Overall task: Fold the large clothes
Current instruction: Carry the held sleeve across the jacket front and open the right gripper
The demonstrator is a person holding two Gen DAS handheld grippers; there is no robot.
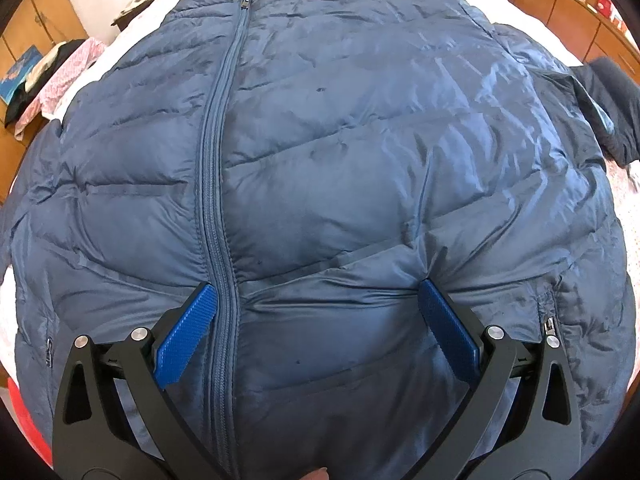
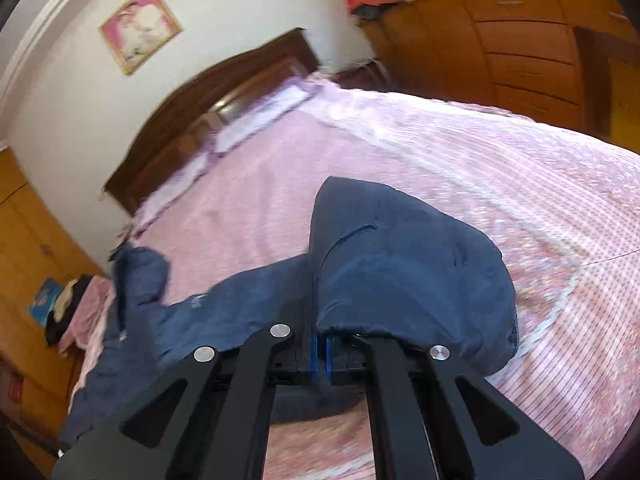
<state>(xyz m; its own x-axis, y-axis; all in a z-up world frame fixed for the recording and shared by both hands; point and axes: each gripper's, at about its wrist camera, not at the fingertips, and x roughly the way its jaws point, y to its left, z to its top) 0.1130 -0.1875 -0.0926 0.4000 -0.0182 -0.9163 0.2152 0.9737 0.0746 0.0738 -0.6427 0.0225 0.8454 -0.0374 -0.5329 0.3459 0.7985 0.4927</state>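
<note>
The left gripper [image 1: 316,292], at the bottom of its frame, has matte black angular arms with triangular cut-outs, round silver screw heads, and two ribbed blue pads [image 1: 186,336]. The right gripper [image 2: 320,350], bottom centre, shows the same black arms, silver screws and narrow blue pad edges.

Bedroom, daylight on pale walls.
A pink-spread bed [image 2: 400,152] meets a dark wooden headboard [image 2: 208,120]; framed picture [image 2: 140,28] above, orange-brown drawers [image 2: 524,40] alongside.
</note>
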